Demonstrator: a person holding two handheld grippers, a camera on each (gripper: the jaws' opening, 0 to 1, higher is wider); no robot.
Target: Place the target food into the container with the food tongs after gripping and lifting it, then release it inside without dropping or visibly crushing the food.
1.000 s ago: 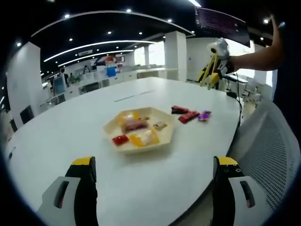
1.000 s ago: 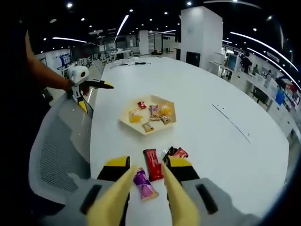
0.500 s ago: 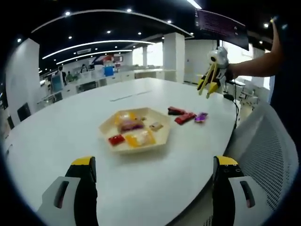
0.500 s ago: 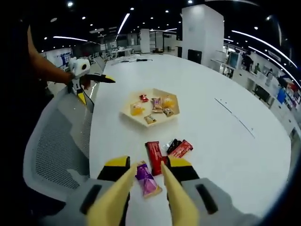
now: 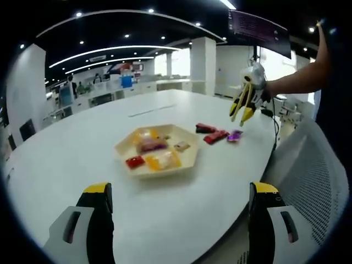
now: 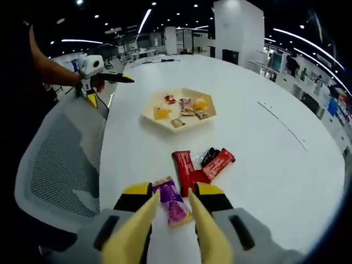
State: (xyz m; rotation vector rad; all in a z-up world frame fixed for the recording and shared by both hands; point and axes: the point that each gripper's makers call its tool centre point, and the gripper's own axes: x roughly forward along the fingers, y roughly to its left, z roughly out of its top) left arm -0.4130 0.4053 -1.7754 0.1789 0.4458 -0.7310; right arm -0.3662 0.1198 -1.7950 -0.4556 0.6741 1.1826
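The right hand-held gripper (image 6: 165, 220), tongs apart at the frame's bottom, frames the purple snack packet (image 6: 172, 206): probably light, slippery and crushable, so grip its middle gently.

The left hand-held gripper (image 5: 181, 212) is apart, empty.

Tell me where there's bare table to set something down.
Bare table spreads beyond the red packets and on the far side of the hexagonal tray. It is crowded inside the tray and around the purple packet by the right claw.

Pretty clearly an open-plan office: huge white conference table (image 5: 82, 159), mesh office chair (image 6: 55, 159), desk rows (image 5: 110, 91) behind, recessed ceiling lights (image 5: 110, 52)
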